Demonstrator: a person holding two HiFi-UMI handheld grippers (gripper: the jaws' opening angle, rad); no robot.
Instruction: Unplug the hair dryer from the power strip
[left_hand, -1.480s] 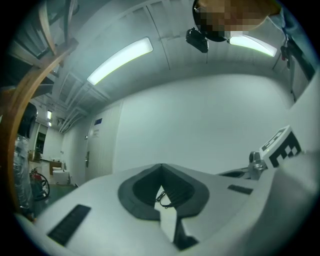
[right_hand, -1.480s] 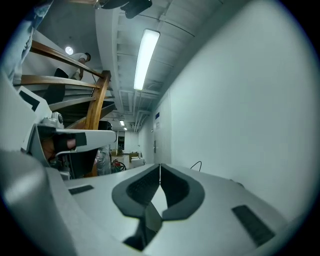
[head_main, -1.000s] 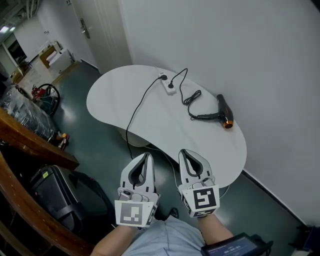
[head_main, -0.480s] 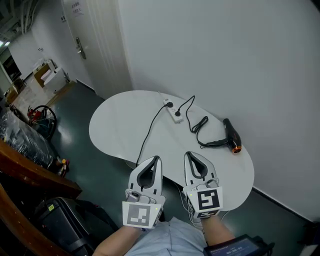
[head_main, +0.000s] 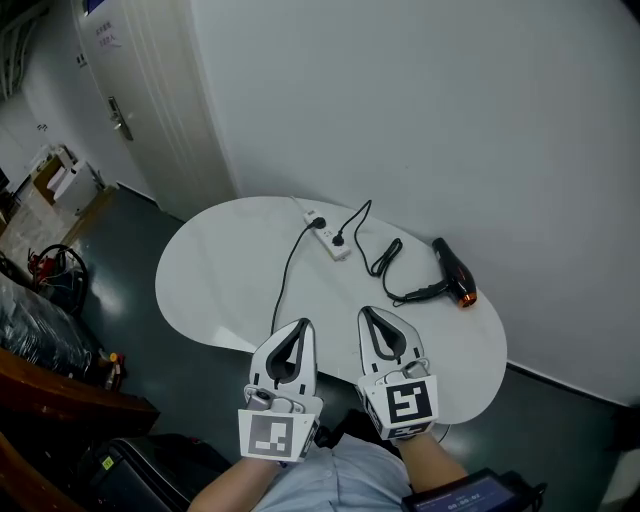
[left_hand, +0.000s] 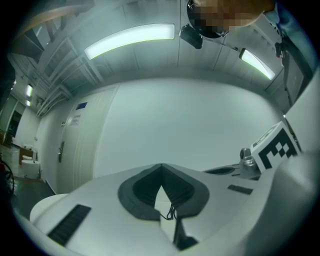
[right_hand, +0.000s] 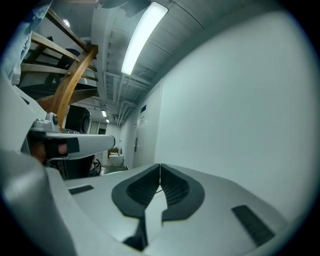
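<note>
While both tools hung side by side above the near edge of the white kidney-shaped surface, neither touched anything on it

Left tool: white jaws, black ribbed pads, tips pressed together, nothing between them
Right tool: same build, jaws likewise closed tip to tip and empty, just beside the left one

Black hair dryer with an orange nozzle ring lay on its side at the far right of the surface, close to the plain white wall, well apart from both tools

Its thin black cable looped loosely toward the white oblong power strip, which lay at the far middle of the surface; the black plug sat in the strip, not yet pulled

A second long black cord ran from the strip's far end toward the near edge and passed from sight by the left tool

White panelled door stood at far left; dark green-grey floor below
</note>
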